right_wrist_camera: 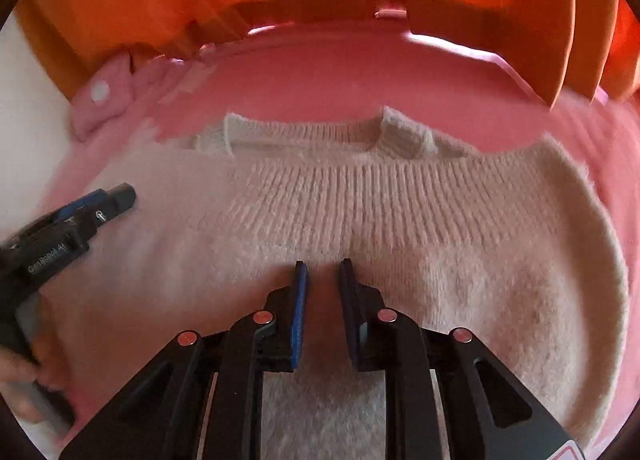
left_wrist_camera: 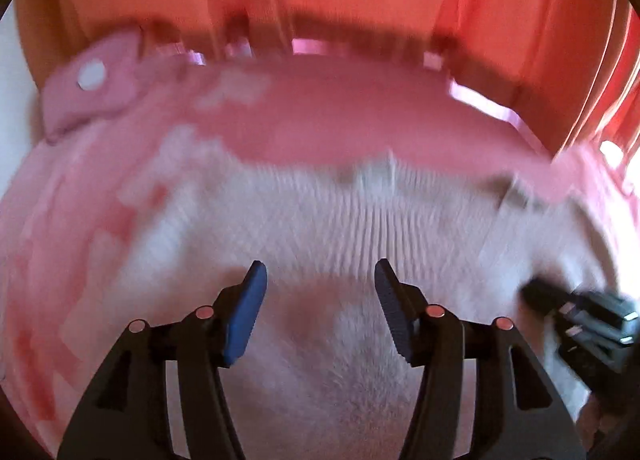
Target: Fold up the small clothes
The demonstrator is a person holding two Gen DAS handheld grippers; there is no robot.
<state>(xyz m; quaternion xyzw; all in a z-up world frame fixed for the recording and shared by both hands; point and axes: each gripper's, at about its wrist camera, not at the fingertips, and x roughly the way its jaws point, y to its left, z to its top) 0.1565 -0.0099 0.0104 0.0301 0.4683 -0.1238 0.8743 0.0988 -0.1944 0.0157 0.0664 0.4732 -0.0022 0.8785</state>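
We hold both grippers released, left gripper point(left_wrist_camera: 318, 272) wide and right gripper point(right_wrist_camera: 323, 266) narrow, above the cream sweater point(right_wrist_camera: 440, 280), its ribbed hem ahead, presumably letting the fold settle.

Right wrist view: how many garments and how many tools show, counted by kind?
Cream knitted sweater: 1
Pink garment with a white button: 1
Tools: 2, the right tool and the left tool
Total: 4
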